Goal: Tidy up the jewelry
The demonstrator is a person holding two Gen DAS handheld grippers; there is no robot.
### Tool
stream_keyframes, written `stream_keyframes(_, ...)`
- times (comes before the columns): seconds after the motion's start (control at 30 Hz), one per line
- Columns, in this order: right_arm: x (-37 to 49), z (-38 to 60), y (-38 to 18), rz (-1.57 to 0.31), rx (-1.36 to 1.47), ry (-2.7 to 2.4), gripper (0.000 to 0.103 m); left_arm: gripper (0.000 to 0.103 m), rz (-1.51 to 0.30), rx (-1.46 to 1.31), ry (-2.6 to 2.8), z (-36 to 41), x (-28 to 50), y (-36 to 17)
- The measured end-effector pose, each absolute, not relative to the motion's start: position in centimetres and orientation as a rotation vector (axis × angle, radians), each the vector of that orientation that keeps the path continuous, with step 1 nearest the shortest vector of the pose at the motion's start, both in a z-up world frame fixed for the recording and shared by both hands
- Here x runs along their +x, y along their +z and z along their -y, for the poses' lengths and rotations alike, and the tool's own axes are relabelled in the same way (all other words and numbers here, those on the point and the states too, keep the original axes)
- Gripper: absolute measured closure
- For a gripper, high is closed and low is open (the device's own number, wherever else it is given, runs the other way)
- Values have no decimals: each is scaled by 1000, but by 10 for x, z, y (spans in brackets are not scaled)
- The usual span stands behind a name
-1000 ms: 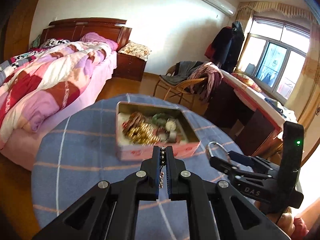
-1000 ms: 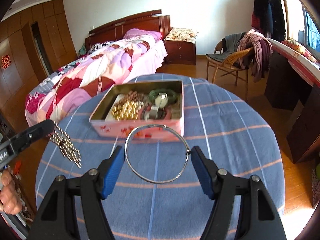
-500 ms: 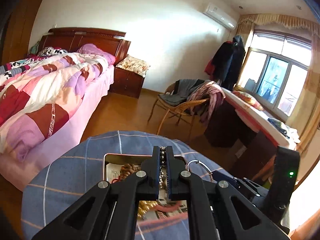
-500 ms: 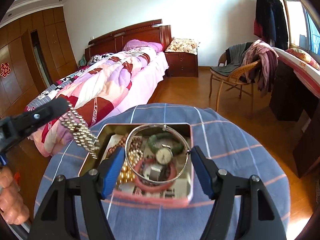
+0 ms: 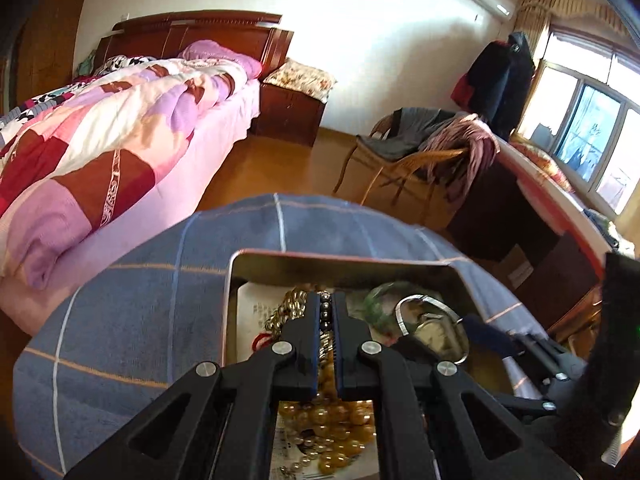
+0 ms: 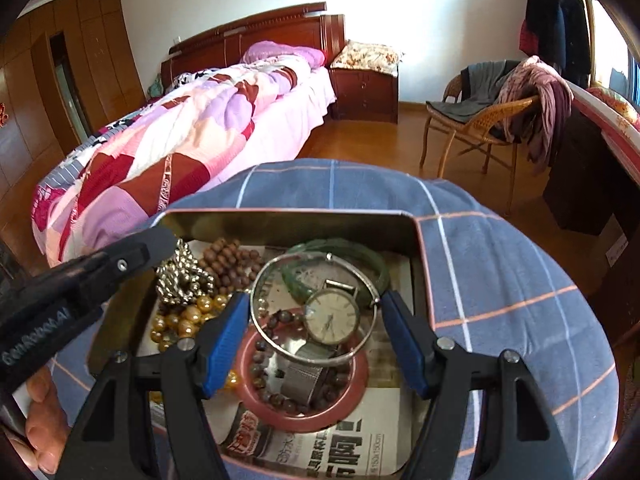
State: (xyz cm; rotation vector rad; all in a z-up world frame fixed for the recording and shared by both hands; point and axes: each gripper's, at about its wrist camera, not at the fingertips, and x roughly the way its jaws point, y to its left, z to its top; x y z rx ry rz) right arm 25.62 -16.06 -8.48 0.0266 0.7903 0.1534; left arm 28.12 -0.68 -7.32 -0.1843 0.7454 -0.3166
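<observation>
Silver bangle (image 6: 316,308) sat clamped across the right gripper (image 6: 316,336), pads spread wide on its rim, w/ both over the open tin (image 6: 416,240). Left gripper (image 5: 328,312) was pinched tight on a metal bead chain (image 6: 182,276), hanging into tin's left side, beside wooden beads (image 6: 232,260).
</observation>
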Motion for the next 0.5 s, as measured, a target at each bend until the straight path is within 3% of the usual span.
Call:
stream_keyframes(0.33, 256, 162, -84, -809, 14, 166, 30, 98, -790, -82, -209, 16, 283, -87)
stream_keyframes(0.5, 241, 171, -70, -789, 48, 148, 21, 60, -764, -53, -162, 12, 265, -72)
